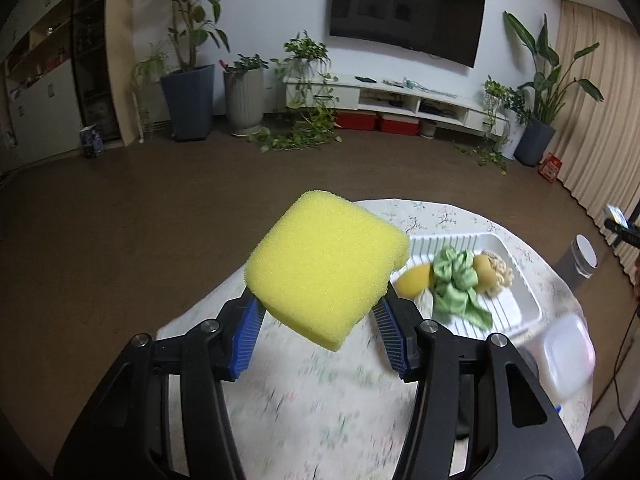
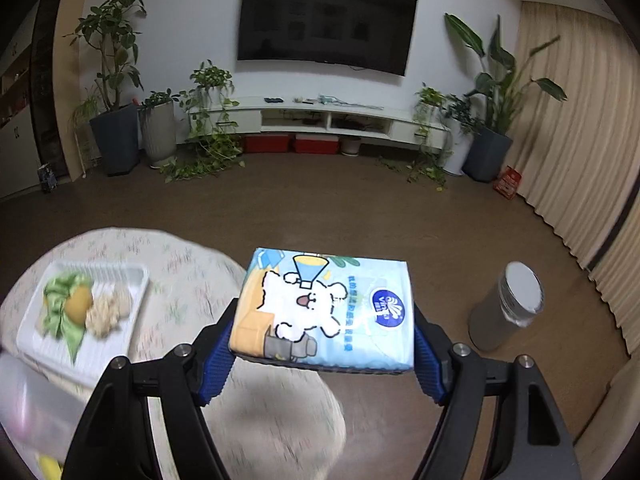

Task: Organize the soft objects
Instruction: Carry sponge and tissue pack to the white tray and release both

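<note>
The left gripper [image 1: 318, 320] is clamped on a yellow sponge [image 1: 326, 266] by its near edge, the porous foam block jutting out above the round table [image 1: 280, 400], presumably to keep it clear of the cloth in transit. The right gripper [image 2: 324, 354] is clamped across the sides of a tissue pack [image 2: 324, 308], a soft rectangular packet in glossy printed film. The white ribbed tray [image 1: 516, 304] to the right on the table holds a crumpled green cloth [image 1: 456, 280] and rounded yellow pieces, the likely destination.
</note>
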Demonstrator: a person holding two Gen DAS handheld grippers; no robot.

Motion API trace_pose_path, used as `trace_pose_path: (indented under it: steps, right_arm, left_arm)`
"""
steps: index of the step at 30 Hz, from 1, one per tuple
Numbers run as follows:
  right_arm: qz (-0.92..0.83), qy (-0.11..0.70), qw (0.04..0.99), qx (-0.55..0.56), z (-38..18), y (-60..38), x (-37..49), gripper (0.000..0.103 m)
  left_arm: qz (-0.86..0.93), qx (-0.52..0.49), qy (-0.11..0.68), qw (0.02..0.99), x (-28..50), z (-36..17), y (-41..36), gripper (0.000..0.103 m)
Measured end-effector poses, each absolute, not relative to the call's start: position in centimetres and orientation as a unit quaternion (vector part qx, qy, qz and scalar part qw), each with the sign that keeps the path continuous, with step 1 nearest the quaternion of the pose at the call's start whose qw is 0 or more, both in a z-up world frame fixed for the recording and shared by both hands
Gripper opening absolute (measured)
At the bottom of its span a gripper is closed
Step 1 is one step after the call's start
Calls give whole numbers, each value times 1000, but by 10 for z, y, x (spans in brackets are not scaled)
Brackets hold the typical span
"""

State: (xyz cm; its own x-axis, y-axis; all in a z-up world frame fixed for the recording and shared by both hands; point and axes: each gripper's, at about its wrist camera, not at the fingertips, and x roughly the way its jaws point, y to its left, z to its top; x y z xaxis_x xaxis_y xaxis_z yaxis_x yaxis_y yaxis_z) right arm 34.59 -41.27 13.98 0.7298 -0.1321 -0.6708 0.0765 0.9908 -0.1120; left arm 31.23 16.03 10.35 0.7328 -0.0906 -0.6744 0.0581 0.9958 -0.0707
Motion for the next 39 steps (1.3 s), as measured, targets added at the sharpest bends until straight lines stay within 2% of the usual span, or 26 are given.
trace_pose_path:
  steps: [7,12,21,30,35,37,39]
  right_arm:
    - [31,358,930,-70,140,-346,414,77]
    - [128,371,914,-98,114,-282,433,77]
    - [287,405,844,-202,41,-200,413,77]
    - [328,403,824,-224,21,-177,397,77]
    - [328,410,816,-243,11,-175,394,77]
    - [326,414,815,-239,7,-176,395,77]
    - [324,415,817,-236,6,-178,396,77]
  left_arm:
    - [-104,3,377,920,367,74,117,50]
    - [-150,29,396,905,386,44,83,51]
    - [-181,29,418,890,403,-1,73,51]
    - [-197,68,421,883,401,-21,48,52]
    - [-193,72,416,885,399,-20,46,56]
    - [-189,71,414,888,399,-20,47,68]
    - [-190,60,413,889,399,-19,48,72]
